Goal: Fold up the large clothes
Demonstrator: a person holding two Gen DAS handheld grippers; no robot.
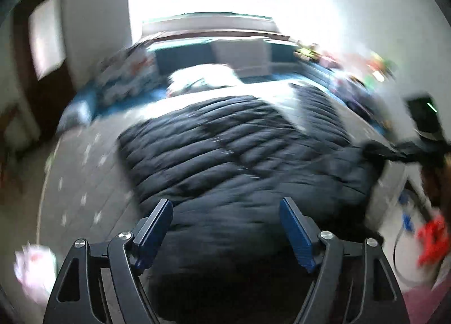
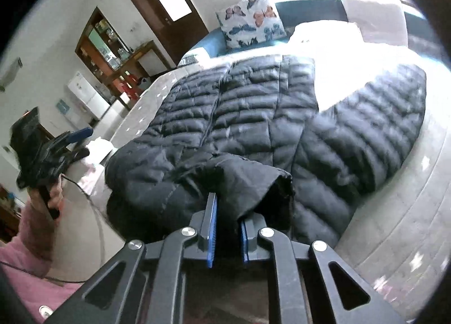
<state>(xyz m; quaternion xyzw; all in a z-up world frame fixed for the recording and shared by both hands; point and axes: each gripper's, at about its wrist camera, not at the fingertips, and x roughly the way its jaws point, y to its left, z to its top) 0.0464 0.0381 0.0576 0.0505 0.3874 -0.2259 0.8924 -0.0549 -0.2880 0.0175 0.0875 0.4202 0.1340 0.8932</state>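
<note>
Puffer jacket (image 2: 253,115), dark and quilted, lies spread face-up across the pale bed (image 2: 394,225), filling the centre of the right wrist view, with its zip running up the middle and one sleeve (image 2: 375,126) splayed out toward the right of the frame. It looks light for its bulk, soft and springy, with a smooth shell that is likely to slide over itself and puff back open after a fold. A grip on an edge should hold better than one on the padded body, where the fingers would only squash the filling.

At the lower centre of that view the right gripper (image 2: 227,228) has its fingers closed on a flap of dark cloth (image 2: 253,180) at the jacket's near end, probably the collar or hood, though I cannot tell which. The cloth is bunched and raised slightly off the bed.

The left gripper (image 1: 225,228) shows at the bottom of its own blurred view, its fingers spread wide with nothing between them, above the jacket's near edge. In the right wrist view it sits at the left of the frame, well apart from the jacket, held by a hand in a pink sleeve (image 2: 31,242). A butterfly-print pillow (image 2: 251,21) rests at the head of the bed, at the top centre.
</note>
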